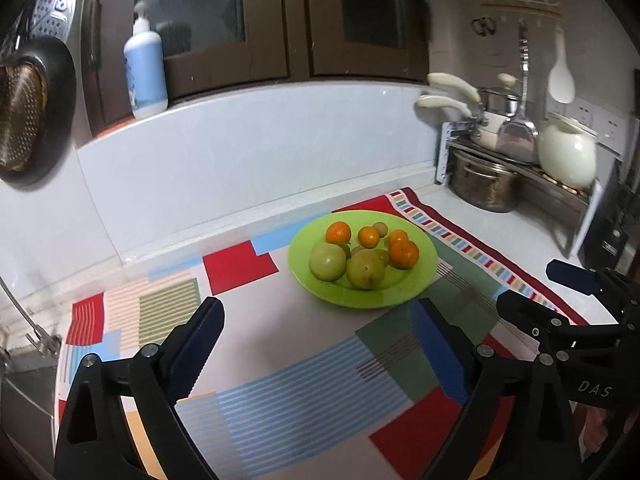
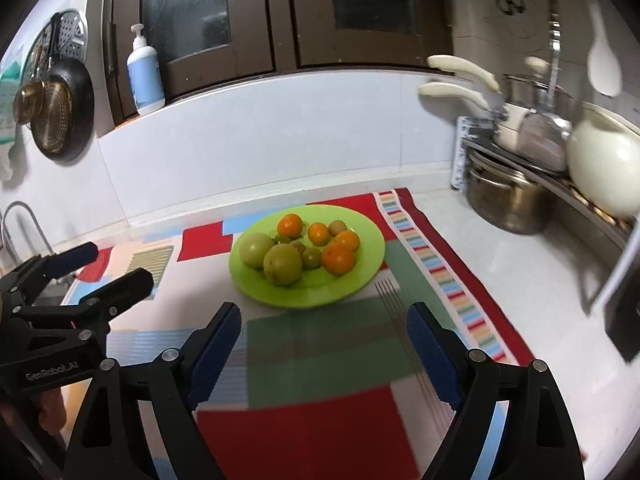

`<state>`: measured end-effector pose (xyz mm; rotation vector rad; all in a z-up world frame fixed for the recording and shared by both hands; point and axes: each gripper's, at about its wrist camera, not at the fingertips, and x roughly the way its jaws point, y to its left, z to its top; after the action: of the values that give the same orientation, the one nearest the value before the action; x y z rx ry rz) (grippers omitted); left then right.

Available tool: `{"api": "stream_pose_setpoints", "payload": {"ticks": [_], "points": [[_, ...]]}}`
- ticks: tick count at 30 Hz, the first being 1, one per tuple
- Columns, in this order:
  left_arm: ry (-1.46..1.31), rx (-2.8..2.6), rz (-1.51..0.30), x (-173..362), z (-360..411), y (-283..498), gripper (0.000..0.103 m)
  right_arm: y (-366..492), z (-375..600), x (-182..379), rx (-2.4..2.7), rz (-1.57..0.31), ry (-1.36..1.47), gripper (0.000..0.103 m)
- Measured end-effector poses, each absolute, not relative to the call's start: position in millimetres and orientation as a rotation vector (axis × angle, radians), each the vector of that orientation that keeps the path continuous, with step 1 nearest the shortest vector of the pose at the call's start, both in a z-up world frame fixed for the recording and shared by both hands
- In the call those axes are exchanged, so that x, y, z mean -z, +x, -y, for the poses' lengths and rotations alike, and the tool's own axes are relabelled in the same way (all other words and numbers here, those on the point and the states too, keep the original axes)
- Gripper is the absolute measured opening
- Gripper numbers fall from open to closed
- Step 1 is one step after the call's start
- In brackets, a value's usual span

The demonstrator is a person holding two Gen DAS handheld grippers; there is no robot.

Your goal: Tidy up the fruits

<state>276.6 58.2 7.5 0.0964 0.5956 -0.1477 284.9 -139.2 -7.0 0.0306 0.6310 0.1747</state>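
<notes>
Two sets of tongs, left tongs [image 1: 320, 336] and right tongs [image 2: 324, 340], hang wide open and empty over the patterned cloth [image 1: 280, 380] on the bench, short of the green plate [image 2: 360, 280] piled with fruits [image 2: 298, 252].

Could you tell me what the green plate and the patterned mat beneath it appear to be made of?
The green plate looks like glossy plastic or glazed ceramic: uniform lime colour with soft reflections along its rim; the pictures cannot settle which. The patterned mat looks like woven or printed cloth, matte, with colour blocks, fine stripes and a bordered edge lying flat on the counter.
</notes>
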Motion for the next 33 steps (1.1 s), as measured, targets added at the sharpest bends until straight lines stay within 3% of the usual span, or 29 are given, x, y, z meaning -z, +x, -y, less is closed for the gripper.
{"api": "stream_pose_setpoints", "payload": {"ticks": [33], "points": [[0.03,0.084,-0.537,-42.9,-35.8,89.5,0.103,102.4,168.9,-32.0,-0.164,-0.554,0.012,0.092]]}}
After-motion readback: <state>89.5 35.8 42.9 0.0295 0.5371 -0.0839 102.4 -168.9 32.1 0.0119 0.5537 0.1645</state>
